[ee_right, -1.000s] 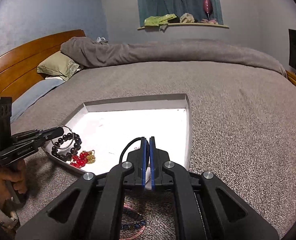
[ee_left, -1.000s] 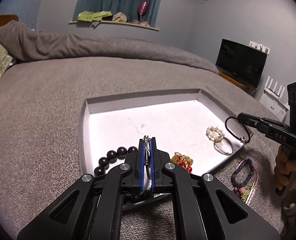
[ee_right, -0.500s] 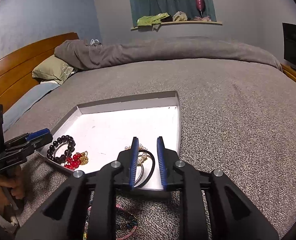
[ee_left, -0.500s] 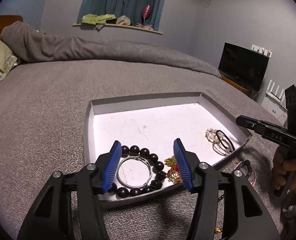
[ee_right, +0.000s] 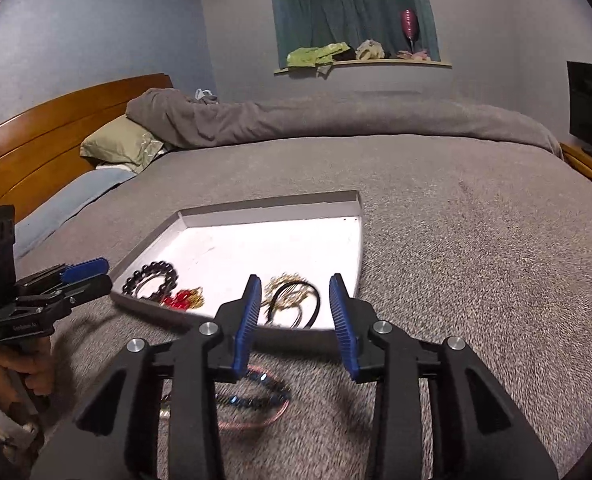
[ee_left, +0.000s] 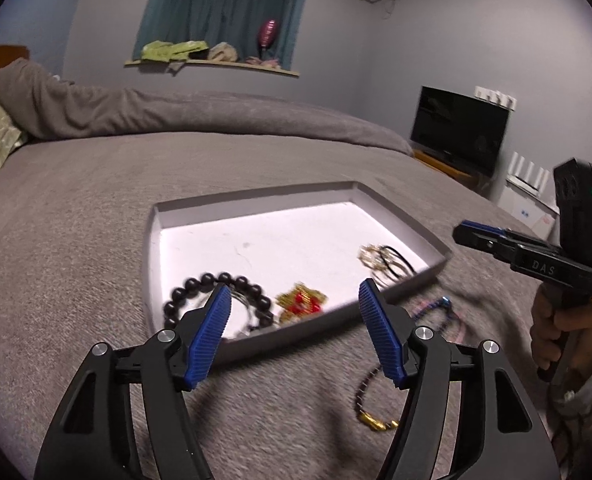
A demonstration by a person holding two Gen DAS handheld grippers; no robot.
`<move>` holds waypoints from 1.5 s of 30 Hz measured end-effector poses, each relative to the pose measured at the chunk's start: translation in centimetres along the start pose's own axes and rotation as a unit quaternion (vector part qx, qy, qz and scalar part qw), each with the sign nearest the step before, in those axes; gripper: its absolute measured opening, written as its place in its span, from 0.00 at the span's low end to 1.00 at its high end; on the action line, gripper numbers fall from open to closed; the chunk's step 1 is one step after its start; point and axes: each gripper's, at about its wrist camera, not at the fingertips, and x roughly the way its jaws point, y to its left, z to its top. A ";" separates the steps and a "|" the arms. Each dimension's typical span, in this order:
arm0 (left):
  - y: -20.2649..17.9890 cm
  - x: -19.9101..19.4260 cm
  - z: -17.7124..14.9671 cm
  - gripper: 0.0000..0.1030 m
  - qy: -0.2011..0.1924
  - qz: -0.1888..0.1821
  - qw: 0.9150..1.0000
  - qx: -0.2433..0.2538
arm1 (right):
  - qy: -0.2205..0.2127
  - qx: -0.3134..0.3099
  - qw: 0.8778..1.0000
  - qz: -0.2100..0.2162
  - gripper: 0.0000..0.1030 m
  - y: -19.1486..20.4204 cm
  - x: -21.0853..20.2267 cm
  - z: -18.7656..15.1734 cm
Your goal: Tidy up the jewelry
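Jaws of both grippers apart and holding nothing, having just been opening: left gripper (ee_left: pixel 294 334) wide, right gripper (ee_right: pixel 294 322) narrower, each hanging short of the tray (ee_left: pixel 252 203) near edge. Inside, along that edge: black beads (ee_left: pixel 248 282) with a thin ring, red-and-gold piece (ee_left: pixel 301 305), black loop (ee_right: pixel 315 300) over a gold chain (ee_right: pixel 283 282). Outside, loose on the blanket (ee_left: pixel 76 240): blue-beaded strand (ee_right: pixel 256 398) with a pink cord, and dark strand with gold clasp (ee_left: pixel 370 412) by the left finger.

Likely trouble: thin cords sinking into the nap and slipping a pinch; two overlapping strands lifting as one tangle; a finger catching the shallow tray wall and tipping it on the soft bedding, scattering what already lies inside. Motion blur hiding fine detail on the loose pieces.

Grey textured blanket over a wide bed, rolled duvet and green pillow by a wooden headboard. Blue-grey walls, curtained window with a cluttered sill, dark screen on a low stand, air conditioner high on the wall.
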 end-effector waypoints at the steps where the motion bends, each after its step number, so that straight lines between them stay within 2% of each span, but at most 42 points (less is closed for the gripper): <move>1: -0.4 -0.1 -0.3 0.65 0.004 -0.009 1.000 0.007 | 0.000 -0.005 1.000 0.001 0.35 0.3 -0.2 -0.2; 11: -3.4 1.8 -2.7 0.65 0.066 -0.063 0.994 0.054 | 0.040 -0.032 0.999 0.012 0.36 1.4 0.2 -2.3; 18: -4.4 3.4 -3.9 0.65 0.111 -0.070 0.989 0.071 | 0.074 -0.040 0.996 0.021 0.36 1.5 1.4 -3.4; 20: -4.3 4.0 -4.3 0.60 0.125 -0.066 0.988 0.069 | 0.080 -0.044 0.996 0.021 0.36 1.7 1.6 -3.6; 23: -4.2 4.3 -4.5 0.39 0.136 -0.062 0.986 0.070 | 0.089 -0.047 0.995 0.022 0.36 1.7 2.0 -3.9; 25: -4.2 4.2 -4.4 0.19 0.136 -0.064 0.986 0.070 | 0.093 -0.047 0.994 0.021 0.36 1.7 2.2 -4.0; 27: -4.0 4.1 -4.3 0.10 0.132 -0.057 0.987 0.073 | 0.094 -0.046 0.994 0.022 0.36 1.6 2.2 -4.1; 31: -3.2 3.8 -4.0 0.08 0.124 -0.041 0.990 0.060 | 0.098 -0.049 0.994 0.024 0.35 1.6 2.3 -4.2; 34: -2.4 3.5 -3.7 0.08 0.118 -0.029 0.991 0.051 | 0.103 -0.053 0.993 0.024 0.23 1.7 2.3 -4.4; 35: -2.3 3.5 -3.6 0.08 0.117 -0.026 0.992 0.050 | 0.103 -0.057 0.993 0.022 0.13 1.8 2.3 -4.4; 39: -1.7 3.6 -3.6 0.08 0.117 -0.020 0.992 0.041 | 0.098 -0.060 0.993 0.020 0.00 1.8 2.0 -4.3; 42: -1.6 3.8 -3.8 0.08 0.123 -0.021 0.992 0.037 | 0.092 -0.057 0.994 0.019 0.00 1.6 1.7 -4.1; 45: -1.6 4.1 -4.0 0.16 0.129 -0.024 0.991 0.034 | 0.094 -0.051 0.994 0.022 0.00 1.3 1.7 -3.9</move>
